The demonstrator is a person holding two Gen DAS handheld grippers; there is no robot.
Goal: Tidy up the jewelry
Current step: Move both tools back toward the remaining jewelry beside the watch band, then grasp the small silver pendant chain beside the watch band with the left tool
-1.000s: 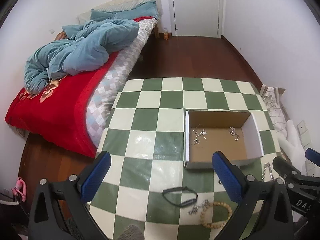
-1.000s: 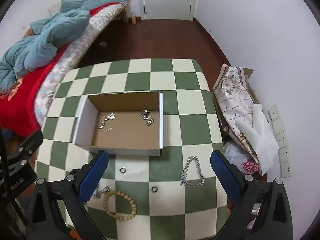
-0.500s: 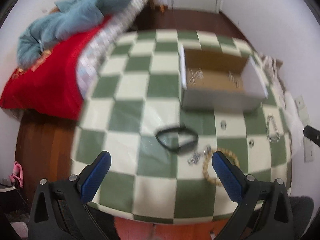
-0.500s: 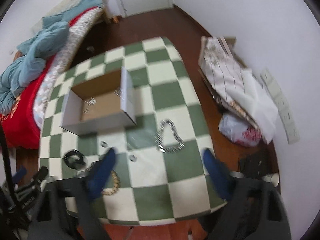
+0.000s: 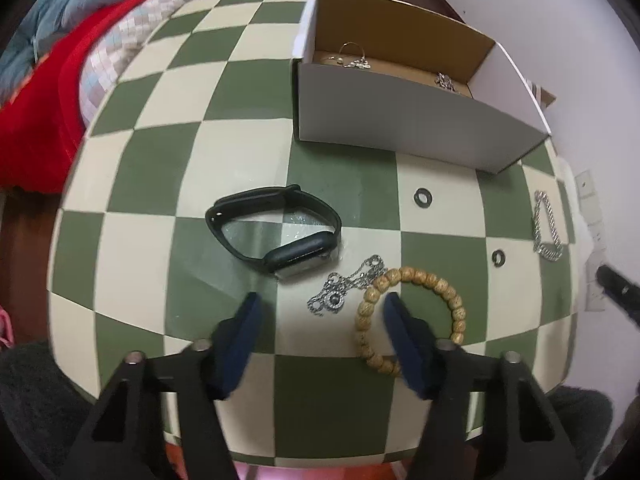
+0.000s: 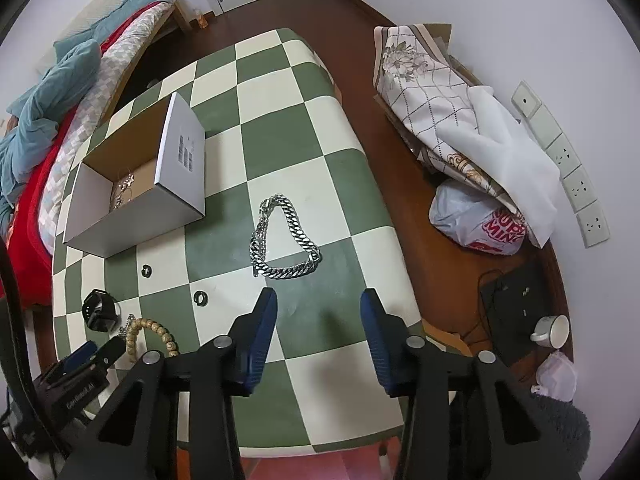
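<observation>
An open cardboard box (image 5: pixel 416 128) with some silver jewelry inside stands on the checkered table (image 5: pixel 160 168). In the left wrist view, my left gripper (image 5: pixel 322 306) is open just above a silver pendant necklace (image 5: pixel 344 288), with a wooden bead bracelet (image 5: pixel 412 312) beside it and a black smartwatch (image 5: pixel 276 232) just beyond. Two small black rings (image 5: pixel 423 198) (image 5: pixel 497 258) lie further right. In the right wrist view, my right gripper (image 6: pixel 318 304) is open just short of a silver chain bracelet (image 6: pixel 280 240); the box (image 6: pixel 136 184) stands to its left.
A bed with a red cover and blue blanket (image 6: pixel 40 112) borders the table's far left. Patterned cloth and a plastic bag (image 6: pixel 476 184) lie on the floor to the right, with a black device and a cup (image 6: pixel 554 330). Wall sockets (image 6: pixel 560 160) are on the right wall.
Both grippers have dropped lower and closer to the table. The left now hovers over the pendant necklace and the right has swung right toward the silver chain bracelet. Both jaws are narrower than before.
</observation>
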